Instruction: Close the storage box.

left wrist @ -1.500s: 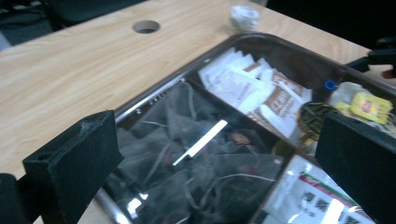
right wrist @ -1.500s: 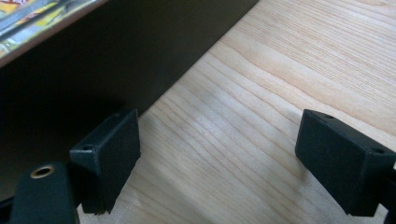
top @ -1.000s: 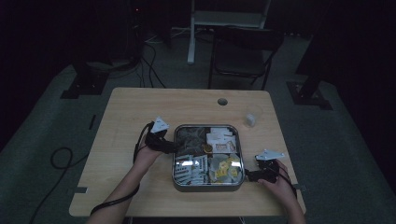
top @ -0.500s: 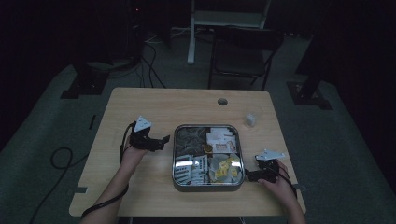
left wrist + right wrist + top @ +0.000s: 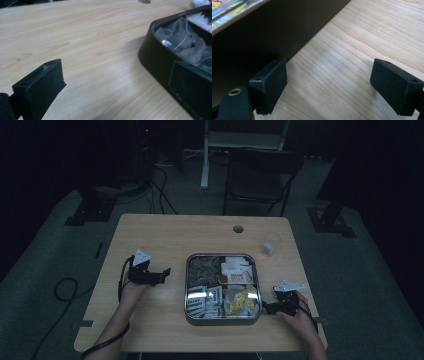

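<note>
A square metal tray [image 5: 186, 285] sits mid-table, split into compartments of tea bags and packets: clear-wrapped ones [image 5: 185, 42] at its back left, yellow ones [image 5: 242, 299] at its front right. My left gripper [image 5: 164, 272] rests on the bare wood a short way left of the tray, jaws pointing toward it. In the left gripper view it [image 5: 117, 92] is open and empty, with the tray's dark wall [image 5: 155, 60] ahead on the right. My right gripper [image 5: 266, 308] lies by the tray's front right corner. It [image 5: 332, 85] is open over bare wood, its left jaw close beside the tray wall [image 5: 262, 32].
A small clear cup [image 5: 270, 245] stands at the back right of the table, with a round cable hole [image 5: 238, 228] behind the tray. A folding chair [image 5: 260, 175] stands past the far edge. Both hands lie near the table's front edge.
My left gripper has drawn back leftward from the tray's left rim onto the open wood. The right gripper has stayed put.
</note>
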A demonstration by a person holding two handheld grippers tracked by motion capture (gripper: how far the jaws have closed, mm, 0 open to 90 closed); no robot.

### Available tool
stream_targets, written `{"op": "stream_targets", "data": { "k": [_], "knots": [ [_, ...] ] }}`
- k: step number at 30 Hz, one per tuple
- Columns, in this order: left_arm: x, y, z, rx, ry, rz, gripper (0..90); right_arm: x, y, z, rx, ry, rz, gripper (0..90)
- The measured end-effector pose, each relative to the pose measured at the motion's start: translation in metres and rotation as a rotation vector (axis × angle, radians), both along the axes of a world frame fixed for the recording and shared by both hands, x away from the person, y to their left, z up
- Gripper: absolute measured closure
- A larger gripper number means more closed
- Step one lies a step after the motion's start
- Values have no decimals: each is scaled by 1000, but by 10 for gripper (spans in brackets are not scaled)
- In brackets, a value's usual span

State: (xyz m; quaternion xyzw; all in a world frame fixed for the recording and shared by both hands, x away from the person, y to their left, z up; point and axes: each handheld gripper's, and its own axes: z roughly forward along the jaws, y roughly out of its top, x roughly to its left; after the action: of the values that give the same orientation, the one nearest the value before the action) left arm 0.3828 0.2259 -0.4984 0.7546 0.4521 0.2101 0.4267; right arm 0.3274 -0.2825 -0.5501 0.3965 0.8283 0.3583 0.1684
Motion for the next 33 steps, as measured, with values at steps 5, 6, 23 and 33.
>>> {"op": "stream_targets", "data": {
  "k": [5, 6, 23, 33],
  "knots": [
    [-5, 12, -7, 0, 9, 32, 5, 0, 0, 0, 0, 0, 0, 135],
    [-5, 14, -8, 1, 12, 38, 5, 0, 0, 0, 0, 0, 0, 135],
    [-20, 46, -30, 36, 46, 131, 5, 0, 0, 0, 0, 0, 0, 135],
    [-33, 65, -39, 37, 65, 194, 5, 0, 0, 0, 0, 1, -1, 135]
  ]
}}
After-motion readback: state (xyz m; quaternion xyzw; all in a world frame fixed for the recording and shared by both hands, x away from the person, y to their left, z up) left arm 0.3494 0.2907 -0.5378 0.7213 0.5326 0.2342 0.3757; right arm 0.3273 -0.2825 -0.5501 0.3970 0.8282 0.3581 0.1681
